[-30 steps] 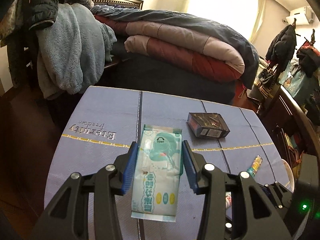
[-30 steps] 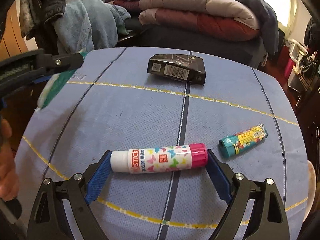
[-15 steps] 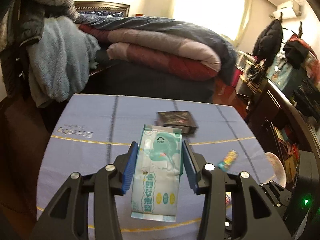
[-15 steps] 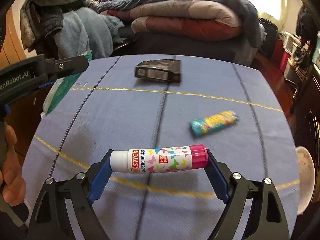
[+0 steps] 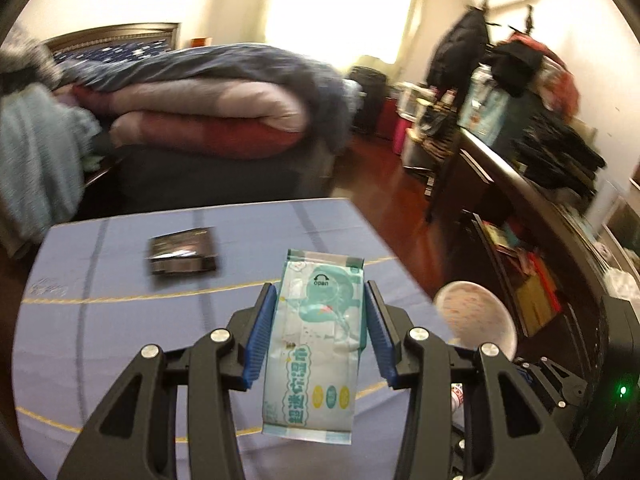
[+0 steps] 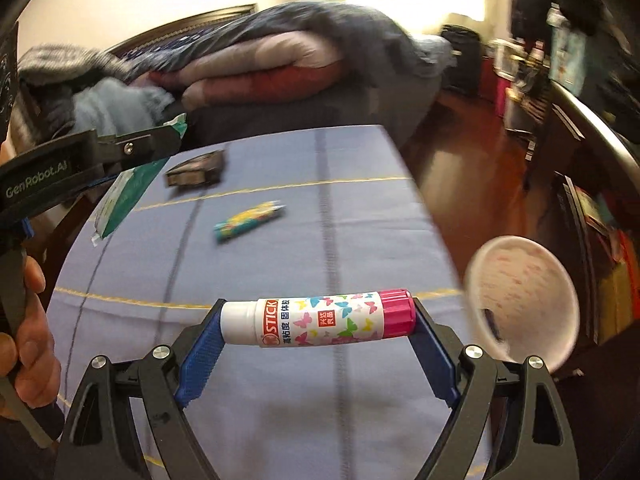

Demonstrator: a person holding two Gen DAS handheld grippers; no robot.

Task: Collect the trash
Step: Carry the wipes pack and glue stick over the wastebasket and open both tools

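Wipes pack [image 5: 316, 344]: pinched in left gripper [image 5: 320, 332], above surface [image 5: 120, 340].
Glue stick [image 6: 320, 317]: clamped endwise in right gripper [image 6: 316, 344].
Left: dark box [image 5: 182, 256], lighter [image 6: 248, 224] on surface.
Bin [image 6: 520, 304]: at right edge (likely drop point).
Change: both views swung right; bin now large.

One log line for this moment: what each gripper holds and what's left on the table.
left gripper: shut on wipes pack | right gripper: shut on glue stick | table: black box, lighter | bin: beside table
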